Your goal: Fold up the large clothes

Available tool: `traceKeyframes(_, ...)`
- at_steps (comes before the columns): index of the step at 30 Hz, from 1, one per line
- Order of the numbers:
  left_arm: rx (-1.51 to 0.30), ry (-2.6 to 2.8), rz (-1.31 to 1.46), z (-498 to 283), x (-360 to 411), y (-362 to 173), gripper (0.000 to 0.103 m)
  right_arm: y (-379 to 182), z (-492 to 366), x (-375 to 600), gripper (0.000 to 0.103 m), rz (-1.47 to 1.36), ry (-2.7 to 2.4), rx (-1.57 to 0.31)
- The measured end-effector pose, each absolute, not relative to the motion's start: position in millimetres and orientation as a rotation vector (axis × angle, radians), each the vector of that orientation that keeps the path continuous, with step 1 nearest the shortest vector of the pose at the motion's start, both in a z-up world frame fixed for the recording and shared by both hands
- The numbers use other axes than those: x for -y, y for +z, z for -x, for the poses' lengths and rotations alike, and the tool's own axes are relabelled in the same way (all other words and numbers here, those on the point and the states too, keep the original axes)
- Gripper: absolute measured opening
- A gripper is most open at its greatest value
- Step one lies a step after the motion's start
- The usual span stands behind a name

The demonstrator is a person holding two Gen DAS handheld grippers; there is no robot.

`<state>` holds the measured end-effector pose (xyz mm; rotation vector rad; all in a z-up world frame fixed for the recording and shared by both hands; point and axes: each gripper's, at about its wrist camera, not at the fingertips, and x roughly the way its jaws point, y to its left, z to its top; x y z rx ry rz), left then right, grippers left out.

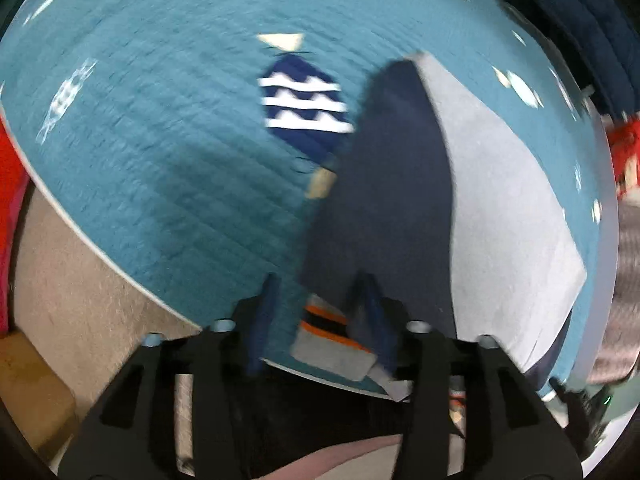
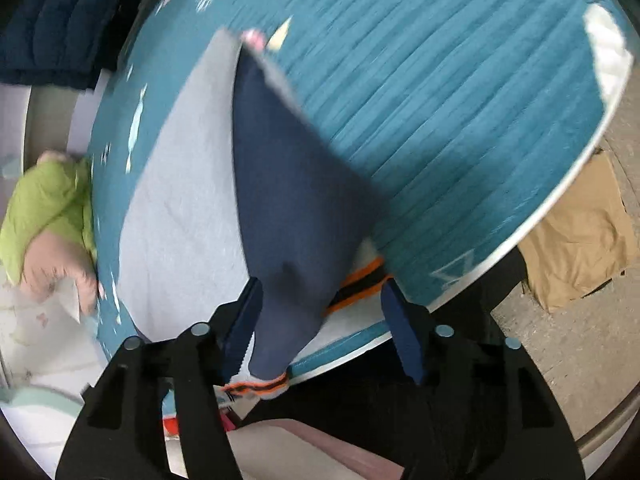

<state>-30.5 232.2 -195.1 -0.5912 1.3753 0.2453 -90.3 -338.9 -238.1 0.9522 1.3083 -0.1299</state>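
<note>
A grey and navy garment lies folded lengthwise on the teal quilt, its navy half on top. My left gripper stands open at the quilt's near edge, with an orange-and-black striped cuff lying between its fingers; the right finger is against the navy cloth. In the right wrist view the navy sleeve runs down between the fingers of my right gripper, close to the left finger. That gripper is open, and a striped cuff shows beside the sleeve. Both views are blurred.
A navy patch with white zigzags is sewn into the quilt. Beige floor and a cardboard box lie left of the bed. A dark blue padded cloth, a green and pink bundle and brown cardboard surround it.
</note>
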Motion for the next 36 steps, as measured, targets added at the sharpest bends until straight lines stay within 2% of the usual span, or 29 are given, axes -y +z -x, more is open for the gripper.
traceKeyframes(2,-1.343,0.265,0.683,31,-247,-202,0.055,-248,88,351,0.060,-0.978,-0.176,-1.293)
traceKeyframes(3,-1.350,0.270,0.693,30,-252,-207,0.047,-255,84,354,0.060,-0.999,-0.186,-1.283)
traceKeyframes(4,-1.361,0.262,0.716,27,-253,-215,0.036,-259,81,356,0.055,-1.015,-0.180,-1.275)
traceKeyframes(5,-1.367,0.227,0.781,25,-255,-221,0.013,-263,76,354,0.045,-1.027,-0.165,-1.271)
traceKeyframes(6,-1.359,0.228,0.809,21,-250,-223,0.006,-263,68,346,0.024,-1.004,-0.169,-1.287)
traceKeyframes(10,-1.310,0.221,0.641,23,-234,-195,0.005,-239,72,337,0.014,-0.889,-0.168,-1.254)
traceKeyframes(13,-1.324,0.240,0.671,31,-240,-196,0.006,-252,81,346,0.008,-0.916,-0.217,-1.323)
traceKeyframes(15,-1.350,0.298,0.614,32,-243,-212,0.010,-267,81,350,0.012,-0.885,-0.225,-1.349)
traceKeyframes(17,-1.428,0.348,0.429,21,-228,-216,0.015,-267,85,356,0.017,-0.959,-0.244,-1.355)
traceKeyframes(18,-1.419,0.356,0.379,19,-221,-209,0.015,-260,88,359,0.023,-0.977,-0.246,-1.351)
traceKeyframes(23,-1.236,0.453,0.171,20,-216,-154,0.016,-192,82,361,0.024,-0.789,-0.203,-1.126)
traceKeyframes(26,-1.125,0.283,0.258,8,-213,-127,0.015,-168,49,330,0.014,-0.646,-0.095,-1.023)
traceKeyframes(28,-1.069,0.183,0.238,-34,-179,-126,0.015,-163,8,283,0.008,-0.569,0.065,-0.992)
traceKeyframes(30,-1.033,0.050,0.206,-56,-143,-131,0.010,-166,-26,238,0.008,-0.495,0.218,-0.990)
traceKeyframes(36,-1.093,-0.261,0.171,-119,-65,-182,0.009,-212,-92,134,0.008,-0.415,0.448,-1.111)
